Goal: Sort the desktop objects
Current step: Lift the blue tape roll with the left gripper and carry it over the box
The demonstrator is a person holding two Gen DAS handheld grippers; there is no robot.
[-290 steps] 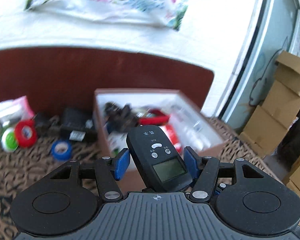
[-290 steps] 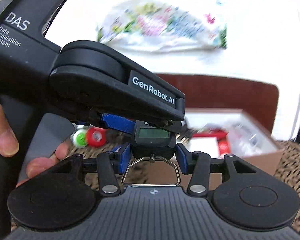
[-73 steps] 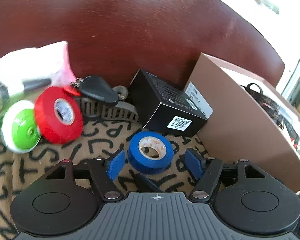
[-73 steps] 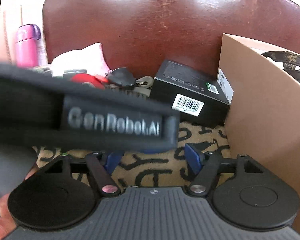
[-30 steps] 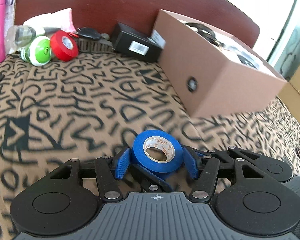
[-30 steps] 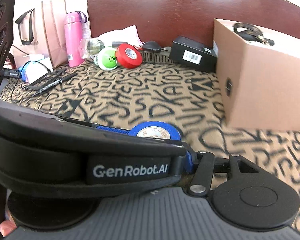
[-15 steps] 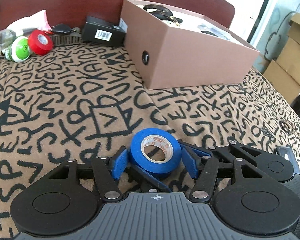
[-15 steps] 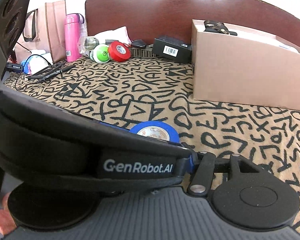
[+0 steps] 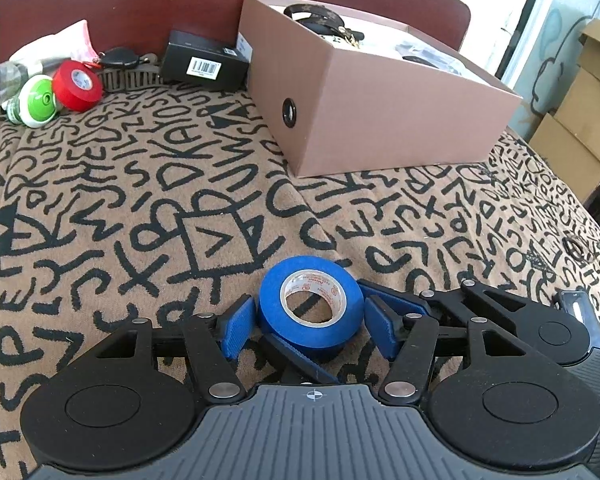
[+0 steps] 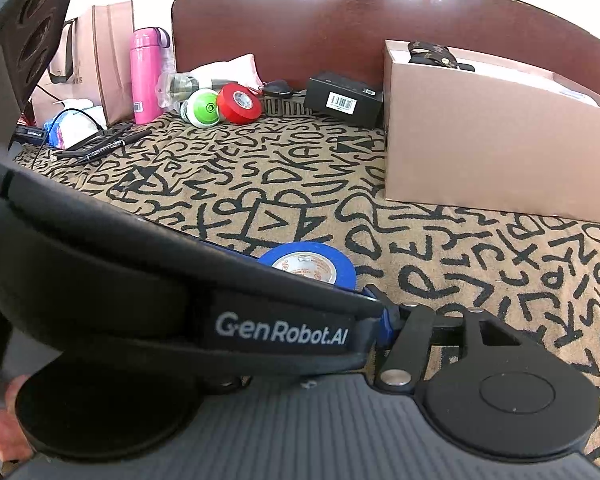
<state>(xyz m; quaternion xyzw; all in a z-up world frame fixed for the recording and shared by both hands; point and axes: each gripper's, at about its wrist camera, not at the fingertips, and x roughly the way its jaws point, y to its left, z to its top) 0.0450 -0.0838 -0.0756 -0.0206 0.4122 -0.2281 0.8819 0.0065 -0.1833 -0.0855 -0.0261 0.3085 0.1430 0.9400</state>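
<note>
A blue tape roll (image 9: 310, 306) sits between the blue pads of my left gripper (image 9: 310, 326). Small gaps show on both sides of the roll, so the left jaws look slightly open around it. The right gripper's blue fingers (image 9: 396, 304) reach in under and beside the roll from the right. In the right wrist view the roll (image 10: 312, 262) lies right at my right gripper (image 10: 320, 320), whose jaws are mostly hidden by the left gripper's black body (image 10: 180, 300). The open brown cardboard box (image 9: 380, 120) stands at the back right.
A red tape roll (image 9: 77, 85), a green-and-white round thing (image 9: 36, 100), a black boxed item (image 9: 204, 65) and keys (image 9: 118, 58) line the back by the brown headboard. A pink bottle (image 10: 144, 76), paper bag, cables and pens lie at the far left. Cardboard cartons (image 9: 580, 108) stand off to the right.
The left gripper carried the blue roll back from the far pile toward the near middle of the cloth. Its pads have parted slightly from the roll. The right gripper stays close alongside.
</note>
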